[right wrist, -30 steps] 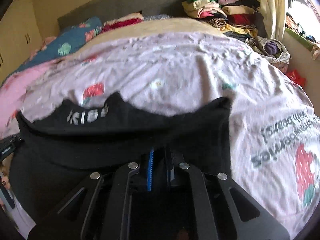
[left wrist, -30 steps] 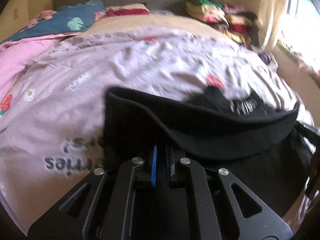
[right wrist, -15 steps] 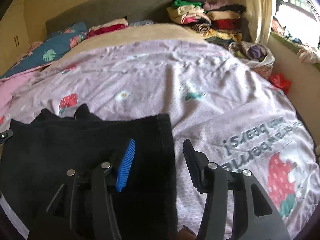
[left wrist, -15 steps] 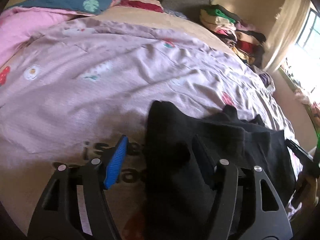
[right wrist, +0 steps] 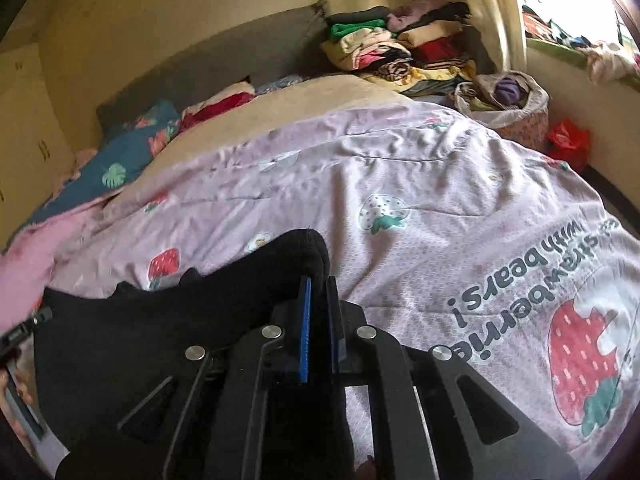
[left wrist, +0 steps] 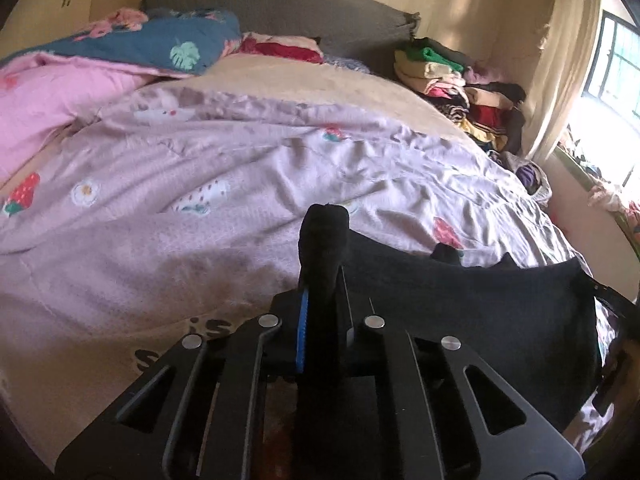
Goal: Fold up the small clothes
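We have the small black fabric garment stretched between us over the pink strawberry-print bedspread. Left tool has just closed, pinching one corner; right tool has just closed on the other (opposite ends, so the edge stays taut for folding). The rest sags to the bed.

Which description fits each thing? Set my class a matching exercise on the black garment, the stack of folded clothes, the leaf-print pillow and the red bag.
Things:
1. black garment
2. stack of folded clothes
3. leaf-print pillow
4. red bag

Descriptions:
A. on the floor beside the bed
B. piled in the corner near the curtain
C. pinched at two corners by both grippers
D. lying by the headboard

Pairs: 1-C, 2-B, 3-D, 4-A
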### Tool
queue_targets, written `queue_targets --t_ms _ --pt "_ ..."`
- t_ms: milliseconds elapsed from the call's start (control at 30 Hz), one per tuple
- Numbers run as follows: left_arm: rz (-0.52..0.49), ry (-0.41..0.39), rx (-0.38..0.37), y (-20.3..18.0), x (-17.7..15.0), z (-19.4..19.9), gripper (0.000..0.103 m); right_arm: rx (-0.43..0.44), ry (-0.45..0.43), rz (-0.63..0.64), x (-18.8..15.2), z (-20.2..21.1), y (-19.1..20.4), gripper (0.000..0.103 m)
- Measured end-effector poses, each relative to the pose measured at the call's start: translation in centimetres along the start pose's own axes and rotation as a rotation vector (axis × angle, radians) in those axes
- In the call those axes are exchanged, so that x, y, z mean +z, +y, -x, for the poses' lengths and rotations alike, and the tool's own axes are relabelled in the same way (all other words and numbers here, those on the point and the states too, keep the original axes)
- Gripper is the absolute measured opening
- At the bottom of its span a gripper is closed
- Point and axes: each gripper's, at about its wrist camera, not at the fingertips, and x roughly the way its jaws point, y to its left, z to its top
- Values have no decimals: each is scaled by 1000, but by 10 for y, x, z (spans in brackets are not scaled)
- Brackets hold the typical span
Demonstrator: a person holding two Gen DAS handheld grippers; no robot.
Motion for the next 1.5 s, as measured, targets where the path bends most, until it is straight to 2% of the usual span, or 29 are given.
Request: queue_targets --t_ms 200,367,400,467,500,567,700,767,800,900,1133,1333,1500 --pt "17 65 30 6 -9 -21 6 -68 51 40 -9 -15 4 6" --pt "5 61 56 5 -7 -15 15 -106 67 80 -13 -17 8 8" --pt "3 58 63 4 -7 -14 17 -111 73 85 -14 -18 8 10" --pt "2 62 73 4 -6 -11 22 -127 76 88 -15 -15 8 21" --pt "8 61 80 5 -6 -9 28 -127 77 89 -15 -14 7 23" --pt "7 60 88 5 -5 -4 36 -129 78 86 -17 -7 5 40" --pt "-2 46 99 -1 -6 14 52 -116 57 106 -23 15 6 47" --pt "-11 43 101 -5 -7 22 53 -104 53 120 -29 27 8 54" --pt "-19 42 104 -8 -8 27 53 -97 56 126 -31 32 10 54" --pt "-30 44 99 -18 -13 40 67 -66 64 135 -39 44 15 54" --pt "-79 32 47 -48 -31 66 72 -13 69 176 -61 68 33 54" --pt "-121 94 11 -68 -58 64 72 11 85 211 -78 78 46 54" --pt "-130 136 11 -73 -74 58 72 31 106 217 -91 83 50 56"
